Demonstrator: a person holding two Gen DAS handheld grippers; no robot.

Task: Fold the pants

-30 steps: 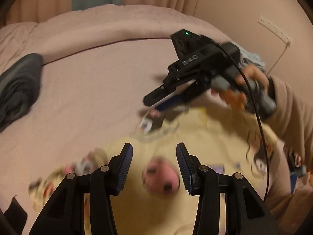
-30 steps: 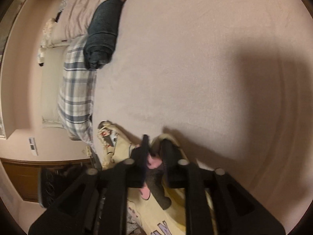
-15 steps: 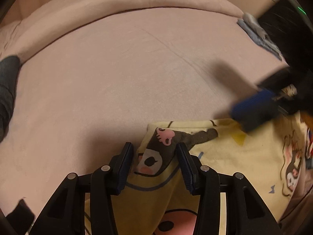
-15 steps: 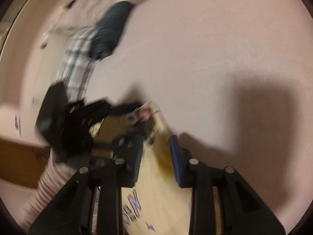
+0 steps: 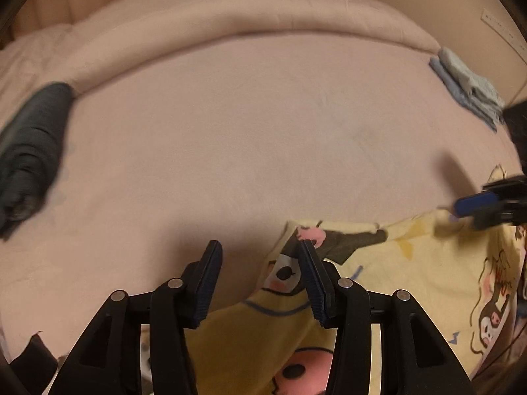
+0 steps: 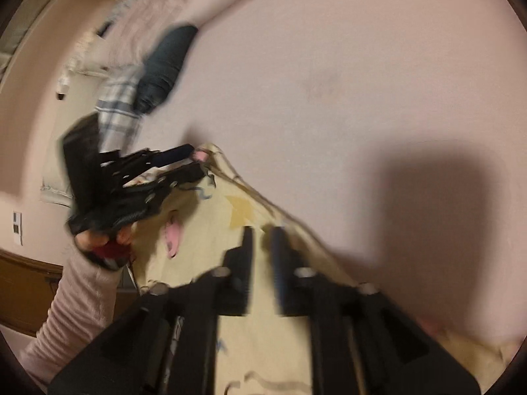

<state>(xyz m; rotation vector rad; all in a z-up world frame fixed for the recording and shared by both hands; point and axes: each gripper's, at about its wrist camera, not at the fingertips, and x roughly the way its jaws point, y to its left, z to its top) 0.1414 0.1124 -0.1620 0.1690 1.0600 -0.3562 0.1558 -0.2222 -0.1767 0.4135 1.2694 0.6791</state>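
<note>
Yellow pants with cartoon prints lie spread on the pink bed. My left gripper stands open at their far corner. The corner lies under its right finger, and bare bedspread shows in most of the gap. In the right wrist view the left gripper sits at that same corner, held by a hand in a pink sleeve. My right gripper hovers over the pants' far edge. Its jaws are opening, with blurred yellow cloth showing in the narrow gap. Its blue pad shows at the right edge.
A dark grey rolled garment lies at the left of the bed, next to a plaid pillow. Folded blue-grey clothes sit at the far right corner. A rolled pink duvet runs along the back.
The right gripper swept from mid-view to the right edge along the pants' far edge. The pants now lie flatter. My left gripper shifted left, so the corner sits by its right finger.
</note>
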